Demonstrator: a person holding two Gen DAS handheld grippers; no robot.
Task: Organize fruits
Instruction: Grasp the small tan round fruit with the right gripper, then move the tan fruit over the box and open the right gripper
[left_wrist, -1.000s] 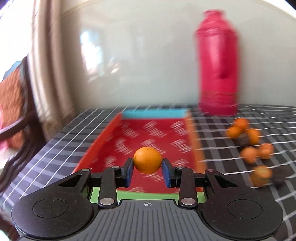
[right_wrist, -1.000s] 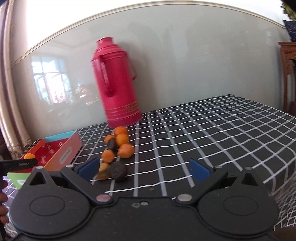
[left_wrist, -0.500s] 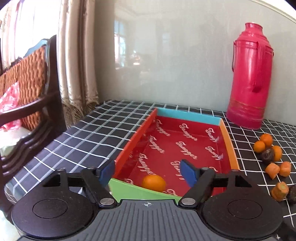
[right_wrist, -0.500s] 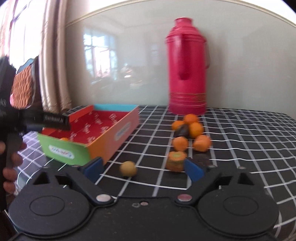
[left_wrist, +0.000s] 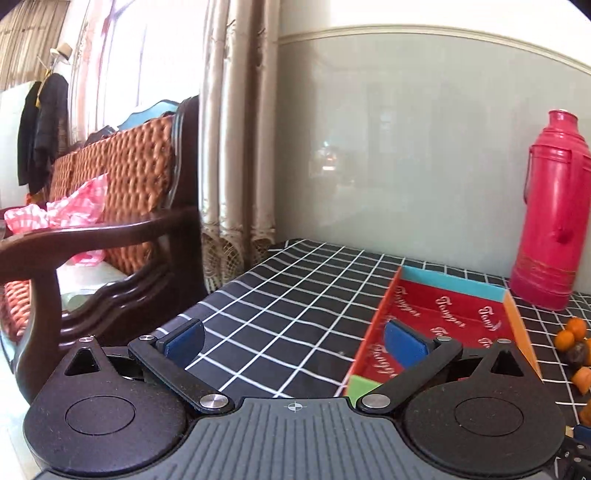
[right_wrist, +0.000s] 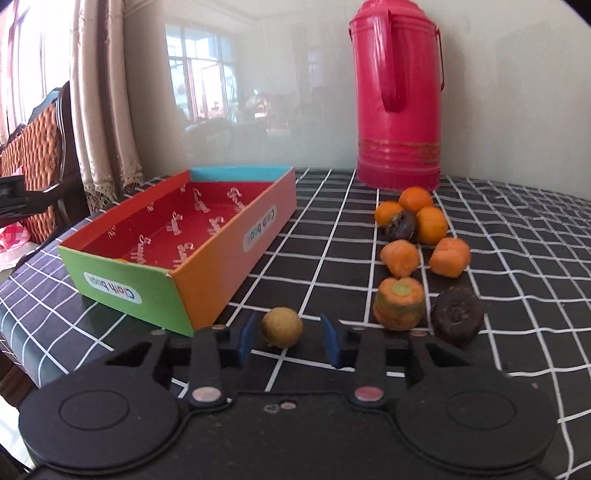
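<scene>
Two changes since a second ago: my left gripper has let its orange go into the box and now stands spread wide and empty, angled left over the tablecloth. My right gripper, tilted down, has just been closing around the yellowish fruit near the box's right corner, with slim gaps still showing. The box's long axis runs near to far.

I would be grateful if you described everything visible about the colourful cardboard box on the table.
The cardboard box is a shallow, open-topped rectangular tray resting flat on the checked tablecloth. Its inside is red with white script lettering; its near end wall is green, the long side facing the fruit orange, the far end blue, the other long side red. White labels sit on the green and orange walls. An orange fruit peeks over the green wall.
</scene>
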